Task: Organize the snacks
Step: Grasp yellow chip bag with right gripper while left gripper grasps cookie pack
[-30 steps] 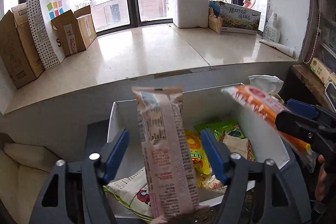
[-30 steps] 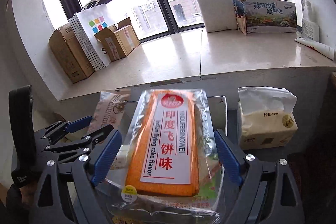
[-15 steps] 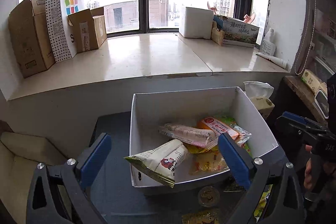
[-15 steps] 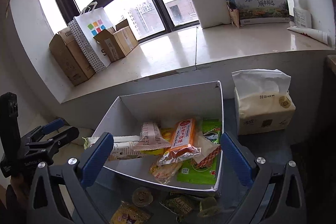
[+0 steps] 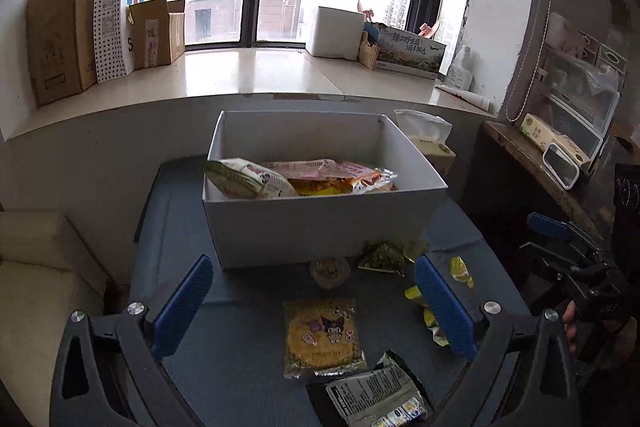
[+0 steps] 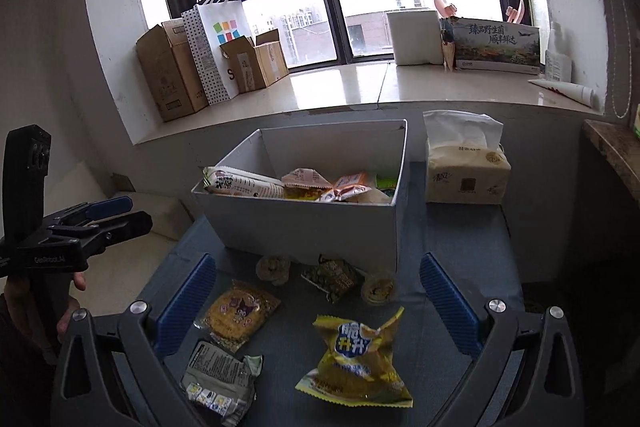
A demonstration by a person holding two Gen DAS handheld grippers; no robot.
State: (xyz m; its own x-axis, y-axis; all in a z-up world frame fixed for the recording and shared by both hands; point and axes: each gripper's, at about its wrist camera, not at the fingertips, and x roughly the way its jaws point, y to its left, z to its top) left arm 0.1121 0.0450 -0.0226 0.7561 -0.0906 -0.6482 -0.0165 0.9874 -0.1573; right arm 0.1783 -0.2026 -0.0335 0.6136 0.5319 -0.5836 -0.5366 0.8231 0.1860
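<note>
A white box (image 5: 320,227) (image 6: 304,227) on the dark blue table holds several snack packs. In front of it lie loose snacks: a clear pack with a cartoon sticker (image 5: 322,333) (image 6: 238,311), a grey sachet (image 5: 376,397) (image 6: 218,379), a yellow crisp bag (image 6: 354,359), a dark green packet (image 5: 382,255) (image 6: 334,277) and two small round cups (image 6: 274,267). My left gripper (image 5: 314,303) hangs open and empty over the cartoon pack. My right gripper (image 6: 316,297) hangs open and empty above the loose snacks.
A tissue pack (image 6: 464,167) stands right of the box. Cardboard boxes (image 5: 60,35), a dotted paper bag (image 5: 120,15) and a foam box (image 5: 336,33) sit on the windowsill. A cream cushion (image 5: 36,267) is at the left, a wooden shelf (image 5: 532,155) at the right.
Both grippers let go of their snack packs, which now lie in the white box. Both drew back from the box, and the loose snacks in front of it came into view.
</note>
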